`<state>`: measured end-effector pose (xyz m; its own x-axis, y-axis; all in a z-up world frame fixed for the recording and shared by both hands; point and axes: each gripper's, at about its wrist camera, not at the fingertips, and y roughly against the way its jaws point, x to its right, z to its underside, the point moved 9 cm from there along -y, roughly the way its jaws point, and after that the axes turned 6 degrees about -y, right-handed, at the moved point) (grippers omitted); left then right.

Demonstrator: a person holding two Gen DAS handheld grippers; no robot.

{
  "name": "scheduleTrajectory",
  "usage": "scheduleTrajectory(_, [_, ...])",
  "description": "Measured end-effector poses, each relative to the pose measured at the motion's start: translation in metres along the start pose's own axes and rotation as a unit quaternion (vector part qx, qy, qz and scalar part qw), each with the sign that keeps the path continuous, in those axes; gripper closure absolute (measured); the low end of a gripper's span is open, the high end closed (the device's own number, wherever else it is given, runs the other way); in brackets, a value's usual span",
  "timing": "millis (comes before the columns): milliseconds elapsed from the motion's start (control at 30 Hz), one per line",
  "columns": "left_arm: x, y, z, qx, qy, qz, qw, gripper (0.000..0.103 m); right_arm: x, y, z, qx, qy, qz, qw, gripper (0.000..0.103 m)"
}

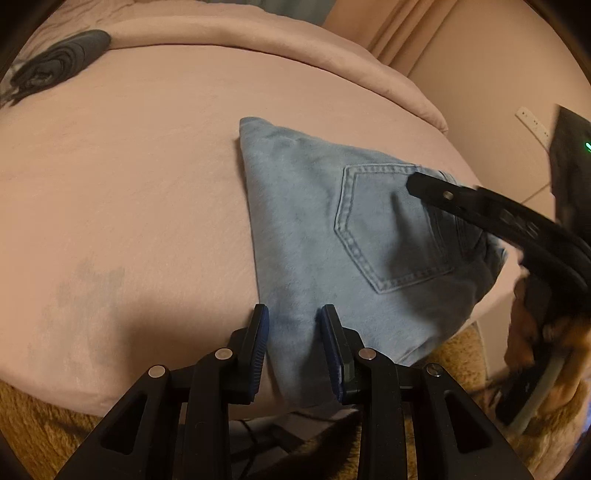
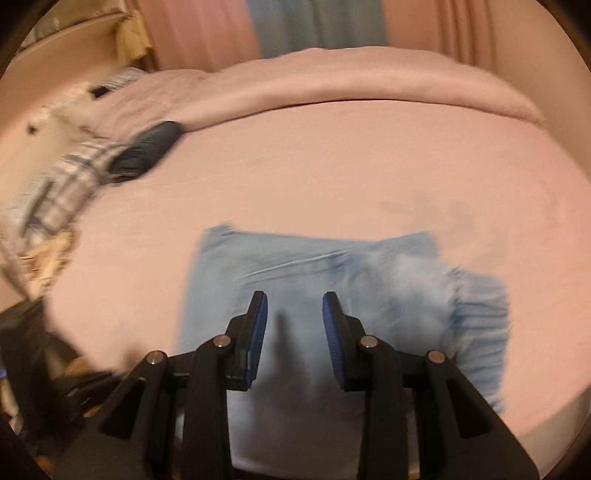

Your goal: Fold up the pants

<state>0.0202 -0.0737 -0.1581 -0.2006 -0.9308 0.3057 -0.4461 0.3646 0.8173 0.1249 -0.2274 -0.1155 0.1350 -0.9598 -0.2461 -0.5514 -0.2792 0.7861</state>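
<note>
Light blue jeans [image 1: 314, 229] lie folded in a compact stack on the pink bed sheet [image 1: 129, 177], back pocket [image 1: 388, 229] facing up. My left gripper [image 1: 293, 314] hovers over the stack's near edge, open, with nothing between its blue pads. From the right, one of the right gripper's black fingers [image 1: 436, 190] reaches over the pocket. The right wrist view is motion-blurred. In it the jeans [image 2: 332, 266] lie below my right gripper [image 2: 295, 301], which is also open and holds nothing.
A rolled dark grey garment [image 1: 62, 61] lies at the far left of the bed, beside a plaid cloth [image 2: 62, 184]. A folded pink duvet [image 1: 258, 33] runs along the back. A brown fuzzy rug [image 1: 33, 424] lies below the bed's near edge.
</note>
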Motion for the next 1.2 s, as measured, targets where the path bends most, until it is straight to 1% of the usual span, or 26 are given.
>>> scheduleTrajectory(33, [0.0, 0.0, 0.001, -0.001, -0.004, -0.003, 1.0, 0.072, 0.004, -0.007, 0.0, -0.01, -0.004, 0.001, 1.0, 0.074])
scheduleTrajectory(67, [-0.001, -0.001, 0.002, -0.002, -0.007, -0.004, 1.0, 0.071, 0.008, -0.013, 0.002, -0.021, -0.009, -0.001, 1.0, 0.077])
scheduleTrajectory(133, [-0.003, -0.003, 0.003, -0.004, 0.001, 0.001, 1.0, 0.071, 0.02, -0.027, 0.006, -0.033, -0.015, 0.01, 0.999, 0.087])
scheduleTrajectory(167, [-0.005, -0.003, 0.004, -0.005, 0.005, 0.005, 1.0, 0.071, 0.021, -0.027, 0.009, -0.034, -0.012, 0.021, 0.999, 0.099])
scheduleTrajectory(200, [-0.003, -0.004, 0.003, -0.005, 0.008, 0.009, 0.9999, 0.071, 0.025, -0.031, 0.01, -0.034, -0.008, 0.033, 0.999, 0.103])
scheduleTrajectory(233, [-0.003, -0.004, 0.005, -0.005, 0.011, 0.012, 0.9999, 0.071, 0.027, -0.032, 0.01, -0.032, -0.008, 0.038, 0.999, 0.103])
scheduleTrajectory(300, [-0.001, -0.004, 0.005, -0.005, 0.012, 0.016, 0.9998, 0.071, 0.029, -0.032, 0.009, -0.034, -0.019, 0.029, 0.999, 0.103])
scheduleTrajectory(367, [0.0, -0.003, 0.007, -0.003, 0.007, 0.01, 0.9999, 0.071, 0.032, -0.031, 0.009, -0.037, -0.024, 0.022, 0.999, 0.103])
scheduleTrajectory(467, [0.005, -0.005, 0.005, -0.001, 0.004, 0.0, 1.0, 0.071, 0.03, -0.033, 0.012, -0.033, -0.016, 0.025, 0.999, 0.103])
scheduleTrajectory(733, [0.009, 0.0, 0.011, -0.004, 0.008, -0.006, 0.9999, 0.071, 0.025, -0.034, 0.01, -0.023, -0.022, 0.028, 0.999, 0.103])
scheduleTrajectory(800, [0.01, 0.001, 0.011, -0.004, 0.01, -0.004, 0.9999, 0.071, 0.023, -0.027, 0.01, -0.025, -0.027, 0.018, 0.999, 0.098])
scheduleTrajectory(833, [0.01, 0.001, 0.01, -0.003, 0.01, -0.002, 0.9999, 0.071, 0.019, -0.018, 0.012, -0.022, -0.027, 0.01, 0.999, 0.095])
scheduleTrajectory(900, [0.009, 0.0, 0.009, -0.006, 0.013, 0.003, 0.9999, 0.071, 0.014, -0.002, 0.016, -0.009, -0.014, 0.003, 1.0, 0.069])
scheduleTrajectory(933, [0.009, -0.001, 0.009, -0.008, 0.015, 0.004, 0.9999, 0.071, 0.012, 0.009, 0.021, -0.002, -0.001, 0.009, 1.0, 0.065])
scheduleTrajectory(1000, [0.01, -0.002, 0.008, -0.009, 0.011, 0.001, 0.9999, 0.071, 0.014, 0.017, 0.029, -0.004, 0.012, 0.026, 1.0, 0.067])
scheduleTrajectory(1100, [0.012, -0.003, 0.006, -0.01, 0.006, -0.007, 0.9999, 0.071, 0.022, 0.024, 0.051, -0.019, 0.013, 0.047, 0.999, 0.068])
scheduleTrajectory(1133, [0.012, -0.003, 0.005, -0.011, 0.005, -0.008, 0.9999, 0.071, 0.026, 0.025, 0.061, -0.025, 0.012, 0.051, 0.998, 0.069])
scheduleTrajectory(1200, [0.013, -0.005, 0.004, -0.013, 0.003, -0.008, 0.9999, 0.071, 0.031, 0.024, 0.069, -0.023, 0.01, 0.047, 0.999, 0.069])
